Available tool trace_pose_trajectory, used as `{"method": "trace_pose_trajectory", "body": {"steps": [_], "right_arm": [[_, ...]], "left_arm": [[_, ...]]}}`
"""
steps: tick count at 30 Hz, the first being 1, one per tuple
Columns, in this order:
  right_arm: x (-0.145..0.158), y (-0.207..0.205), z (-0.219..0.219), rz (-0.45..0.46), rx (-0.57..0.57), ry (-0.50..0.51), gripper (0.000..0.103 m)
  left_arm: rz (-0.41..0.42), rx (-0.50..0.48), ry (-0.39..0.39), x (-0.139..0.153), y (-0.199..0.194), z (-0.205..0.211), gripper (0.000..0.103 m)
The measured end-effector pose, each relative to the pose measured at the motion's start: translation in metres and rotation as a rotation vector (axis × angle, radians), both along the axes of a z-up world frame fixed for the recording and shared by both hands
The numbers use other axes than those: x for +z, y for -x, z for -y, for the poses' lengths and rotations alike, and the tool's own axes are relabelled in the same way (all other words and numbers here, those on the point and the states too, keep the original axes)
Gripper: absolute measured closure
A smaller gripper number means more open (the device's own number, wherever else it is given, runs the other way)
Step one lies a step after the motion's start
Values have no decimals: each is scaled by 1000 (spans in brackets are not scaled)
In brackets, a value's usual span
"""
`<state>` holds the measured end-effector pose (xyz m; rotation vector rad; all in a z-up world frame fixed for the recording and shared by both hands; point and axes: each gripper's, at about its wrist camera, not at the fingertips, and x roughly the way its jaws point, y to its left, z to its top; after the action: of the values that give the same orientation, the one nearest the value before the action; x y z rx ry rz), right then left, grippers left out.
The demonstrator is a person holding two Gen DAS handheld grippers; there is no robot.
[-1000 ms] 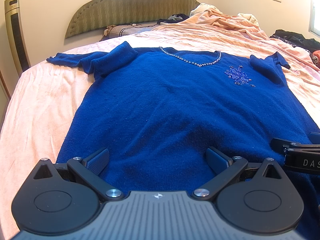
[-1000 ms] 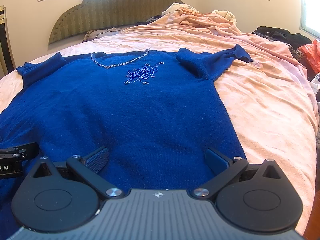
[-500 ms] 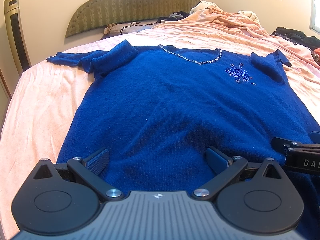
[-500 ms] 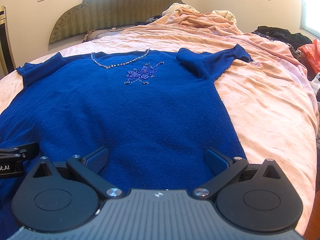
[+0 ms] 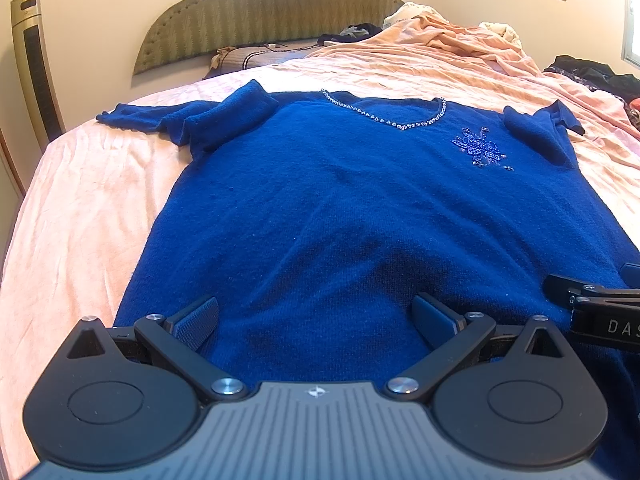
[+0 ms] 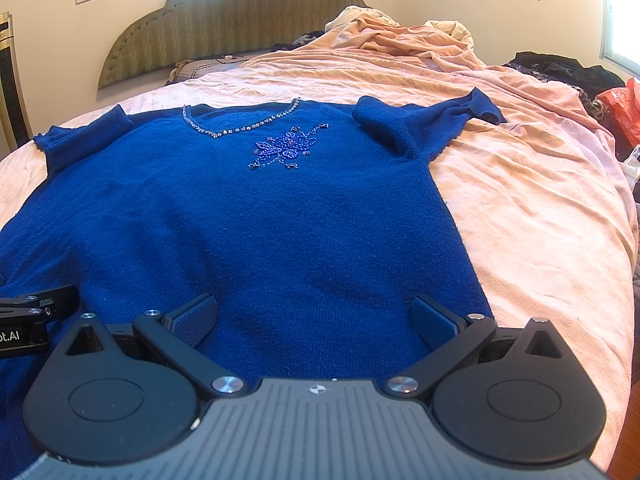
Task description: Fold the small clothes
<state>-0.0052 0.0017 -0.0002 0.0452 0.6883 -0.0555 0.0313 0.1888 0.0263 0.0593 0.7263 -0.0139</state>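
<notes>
A blue knit sweater (image 5: 360,208) (image 6: 248,220) with a beaded neckline and a beaded flower lies flat, front up, on the pink bed sheet (image 5: 80,216). Both short sleeves are spread out to the sides, each partly folded over. My left gripper (image 5: 316,320) hovers open over the hem's left part, with nothing between its fingers. Over the hem's right part, close to the sweater's right edge, my right gripper (image 6: 314,320) is also open and holds nothing. Each gripper shows at the edge of the other's view.
A padded headboard (image 5: 264,12) and a rumpled pink blanket (image 5: 452,44) are at the far end. Dark clothes (image 6: 560,68) and a red bag (image 6: 624,108) lie at the right. A tall fan (image 5: 36,64) stands at the left.
Both views have barely shifted; the sweater lies as before and both grippers stay open.
</notes>
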Motion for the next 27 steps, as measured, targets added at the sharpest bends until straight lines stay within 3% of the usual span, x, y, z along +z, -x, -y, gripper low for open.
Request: {"method": "trace_pose_trajectory", "body": {"steps": [27], "right_arm": [[0,0,-2,0,1,0,0]], "left_arm": [[4,-1,1,1,2,0,0]]}}
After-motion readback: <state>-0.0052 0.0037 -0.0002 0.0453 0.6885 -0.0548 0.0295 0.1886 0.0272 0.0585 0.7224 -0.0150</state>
